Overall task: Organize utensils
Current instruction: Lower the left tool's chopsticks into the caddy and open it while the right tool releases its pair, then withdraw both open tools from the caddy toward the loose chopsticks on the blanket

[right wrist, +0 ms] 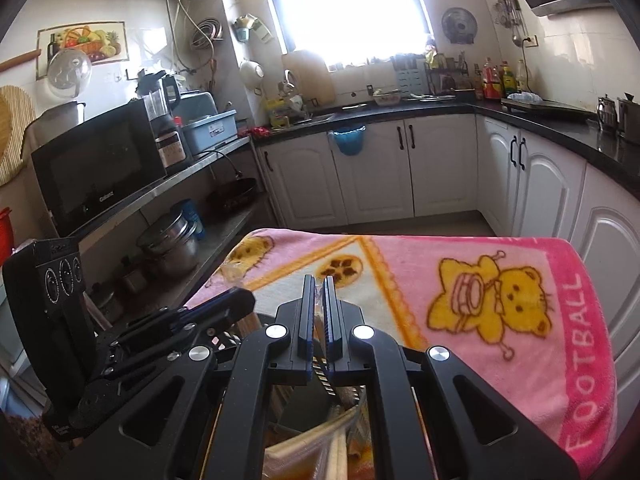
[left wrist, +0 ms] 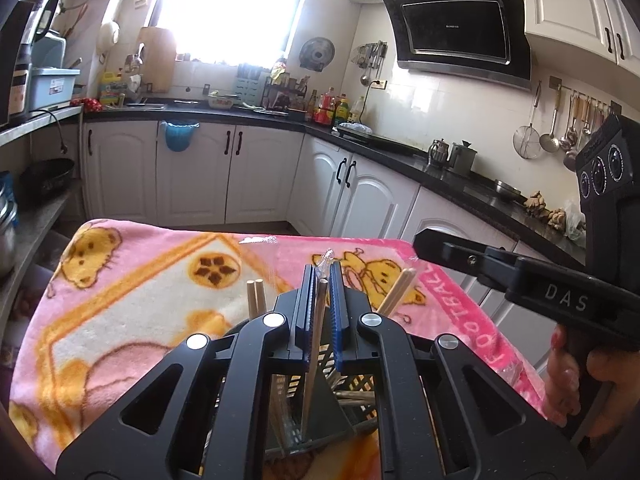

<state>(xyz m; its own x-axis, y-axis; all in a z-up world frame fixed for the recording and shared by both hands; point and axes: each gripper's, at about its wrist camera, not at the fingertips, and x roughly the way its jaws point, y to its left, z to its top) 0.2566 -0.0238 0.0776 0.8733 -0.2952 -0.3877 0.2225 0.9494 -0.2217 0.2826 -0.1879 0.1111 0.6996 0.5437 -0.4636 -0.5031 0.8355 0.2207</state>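
Note:
My left gripper (left wrist: pixel 322 276) is shut on a wooden chopstick (left wrist: pixel 314 344) that stands upright in a dark slotted utensil holder (left wrist: pixel 352 396) below the jaws. More chopsticks (left wrist: pixel 255 296) stick up from the holder on both sides. My right gripper (right wrist: pixel 319 286) is shut on a thin utensil in clear plastic wrap (right wrist: pixel 323 380) above the same holder. The right gripper also shows in the left wrist view (left wrist: pixel 424 240), and the left gripper shows in the right wrist view (right wrist: pixel 240 298).
A pink cartoon blanket (right wrist: pixel 480 280) covers the table under the holder. White kitchen cabinets (left wrist: pixel 192 172) and a dark counter (left wrist: pixel 460 172) stand beyond. A shelf with a microwave (right wrist: pixel 96 176) and pots (right wrist: pixel 172 244) lies to the left.

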